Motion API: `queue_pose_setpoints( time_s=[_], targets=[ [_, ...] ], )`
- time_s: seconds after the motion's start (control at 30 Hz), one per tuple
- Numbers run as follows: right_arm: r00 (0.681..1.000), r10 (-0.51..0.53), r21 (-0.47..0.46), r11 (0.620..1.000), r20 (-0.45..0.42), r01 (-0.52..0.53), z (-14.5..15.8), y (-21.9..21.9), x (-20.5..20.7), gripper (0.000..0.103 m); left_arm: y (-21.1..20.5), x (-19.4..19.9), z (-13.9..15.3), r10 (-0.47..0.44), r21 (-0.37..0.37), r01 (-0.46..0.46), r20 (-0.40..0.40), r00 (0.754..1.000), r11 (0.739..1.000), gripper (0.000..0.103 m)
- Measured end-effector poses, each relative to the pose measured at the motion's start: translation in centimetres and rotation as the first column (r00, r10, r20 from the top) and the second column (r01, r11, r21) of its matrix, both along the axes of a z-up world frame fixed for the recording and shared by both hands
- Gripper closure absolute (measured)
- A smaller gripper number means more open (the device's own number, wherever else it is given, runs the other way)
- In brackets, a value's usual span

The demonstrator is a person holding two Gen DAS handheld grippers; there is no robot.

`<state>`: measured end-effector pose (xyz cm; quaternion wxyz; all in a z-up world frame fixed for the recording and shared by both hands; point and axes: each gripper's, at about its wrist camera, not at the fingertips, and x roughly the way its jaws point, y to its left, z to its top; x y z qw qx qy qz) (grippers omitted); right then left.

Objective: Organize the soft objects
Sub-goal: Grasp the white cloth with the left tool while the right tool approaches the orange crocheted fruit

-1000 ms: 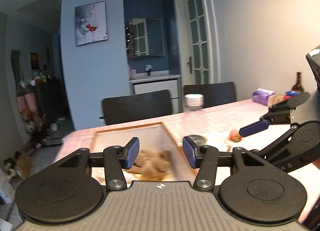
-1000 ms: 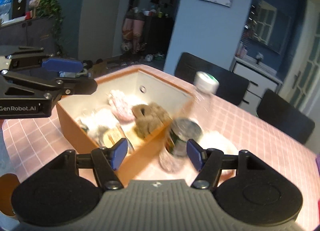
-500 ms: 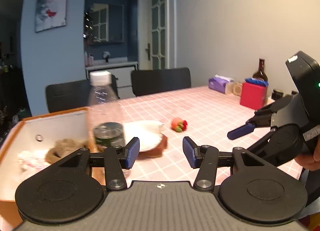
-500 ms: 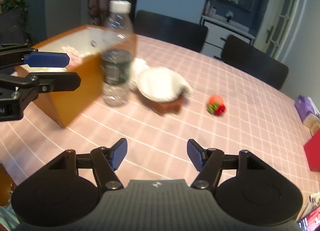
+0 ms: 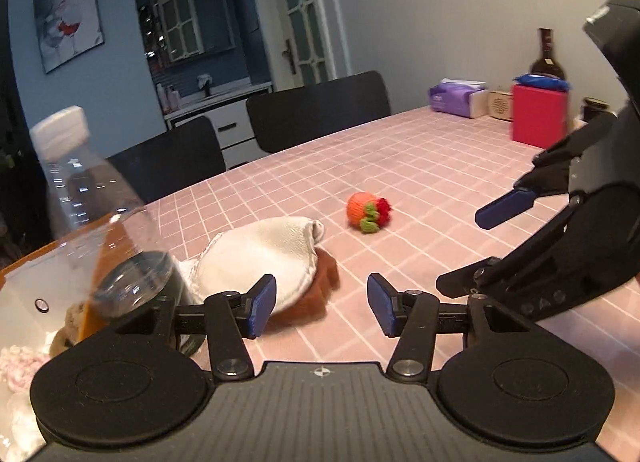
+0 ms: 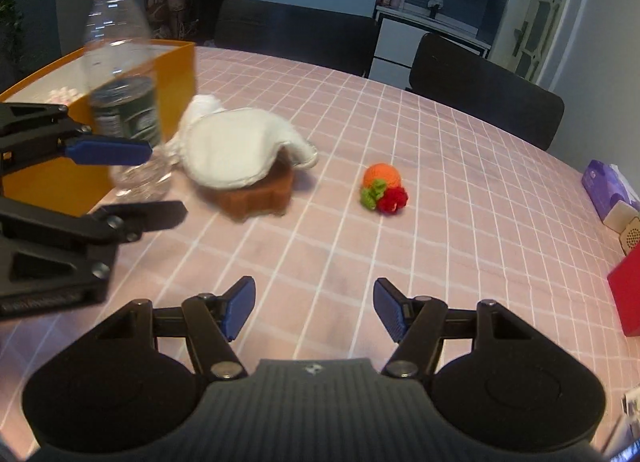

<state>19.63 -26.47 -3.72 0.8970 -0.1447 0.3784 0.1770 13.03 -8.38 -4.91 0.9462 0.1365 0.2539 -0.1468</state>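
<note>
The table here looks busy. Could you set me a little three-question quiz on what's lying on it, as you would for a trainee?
1. True or false: the white cloth is draped over a brown object.
2. The crocheted orange toy lies: A) inside the orange box; B) on the pink checked tablecloth, apart from the cloth; C) between the right gripper pads.
3. Fill in: the clear plastic bottle stands upright, right beside the ____.

Key: 1 true. 2 B. 3 orange box.
</note>
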Motion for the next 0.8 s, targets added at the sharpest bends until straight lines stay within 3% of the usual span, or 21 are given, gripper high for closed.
queue_pose_setpoints(
  time_s=[0.07,0.23,0.53,0.7,0.8],
  targets=[
    [1.0,-0.021,0.001,1.0,0.006,0.021,-0.7,-0.1,1.6,0.038,-0.5,1.4,-0.3,0.031,-0.004,-0.031,0.004,1.0,1.0,0.033],
    [0.997,-0.077,0.026,0.997,-0.021,0.078,-2.1,-1.1,4.9,0.038,-1.5,4.2,-1.0,0.072,0.001,-0.072,0.012,0.997,0.997,0.029],
    [0.996,-0.087,0.048,0.995,-0.029,0.088,-3.0,-1.9,7.8,0.038,-2.0,7.6,-2.2,0.173,0.045,-0.173,0.02,0.985,0.984,0.028],
    [0.998,-0.061,0.051,0.997,0.006,0.061,-2.9,-1.4,8.8,0.037,-1.4,8.5,-2.7,0.187,0.036,-0.186,-0.013,0.982,0.982,0.04],
    [0.999,-0.046,0.056,0.997,0.016,0.045,-2.9,-1.2,9.5,0.036,-1.4,8.8,-2.8,0.176,0.043,-0.175,-0.039,0.984,0.984,0.07]
  ],
)
